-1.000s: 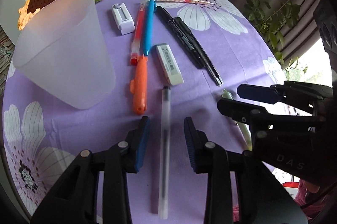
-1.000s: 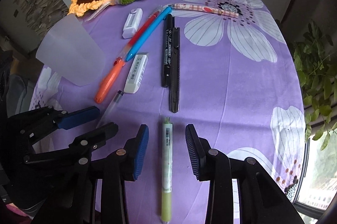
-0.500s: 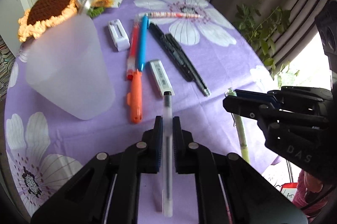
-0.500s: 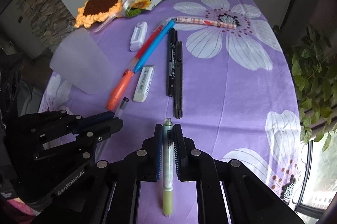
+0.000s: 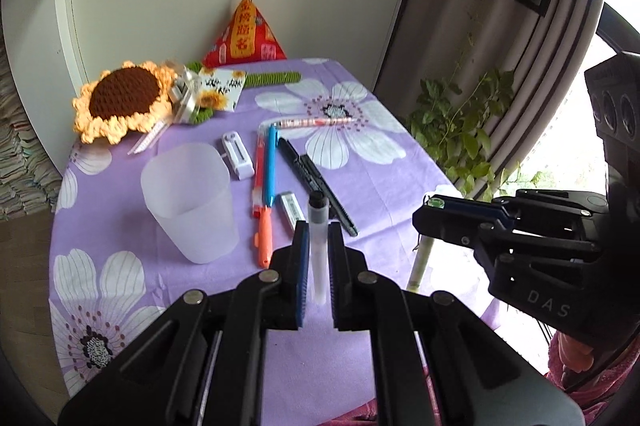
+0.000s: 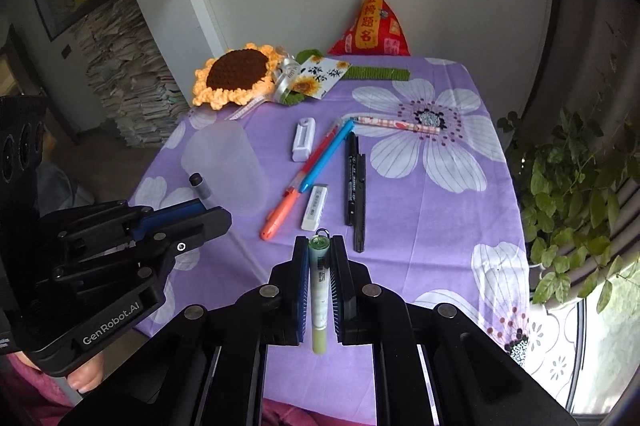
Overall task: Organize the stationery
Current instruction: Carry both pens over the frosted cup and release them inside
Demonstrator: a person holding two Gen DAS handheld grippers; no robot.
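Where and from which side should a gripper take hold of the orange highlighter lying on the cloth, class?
Grip the orange highlighter across its narrow barrel near mid-length, coming down from above. It lies flat on the purple tablecloth, its far end almost touching the red pen, so close the fingers from its two long sides, which look free.

Both wrist views look steeply down, side by side, sharing the purple tablecloth [image 5: 224, 306].
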